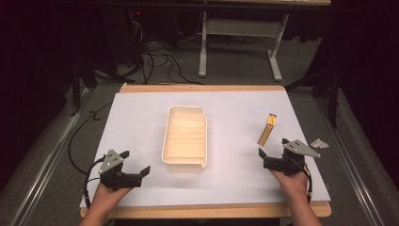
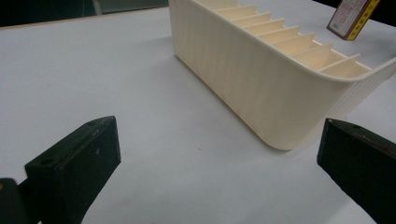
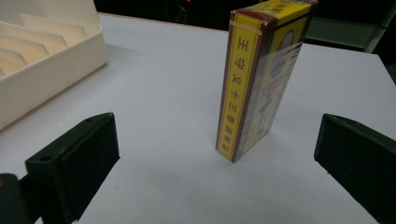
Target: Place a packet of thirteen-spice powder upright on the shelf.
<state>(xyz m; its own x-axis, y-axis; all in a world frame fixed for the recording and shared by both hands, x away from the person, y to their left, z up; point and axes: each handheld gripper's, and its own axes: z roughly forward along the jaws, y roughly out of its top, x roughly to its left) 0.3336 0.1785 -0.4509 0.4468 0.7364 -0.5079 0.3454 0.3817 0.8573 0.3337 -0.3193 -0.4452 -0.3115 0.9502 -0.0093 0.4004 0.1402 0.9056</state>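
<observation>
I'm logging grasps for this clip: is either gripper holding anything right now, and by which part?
Nothing is held. The right gripper has its jaws wide open short of the yellow box; the left gripper, also open, faces the cream tray.

yellow box (image 3: 254, 79), spine reads 王守义十三香调味品

Your yellow box (image 3: 254, 79), edged in dark red with printed characters, stands on its narrow side on the white table (image 1: 141, 122). It sits well right of the cream slotted tray (image 1: 185, 139).
</observation>
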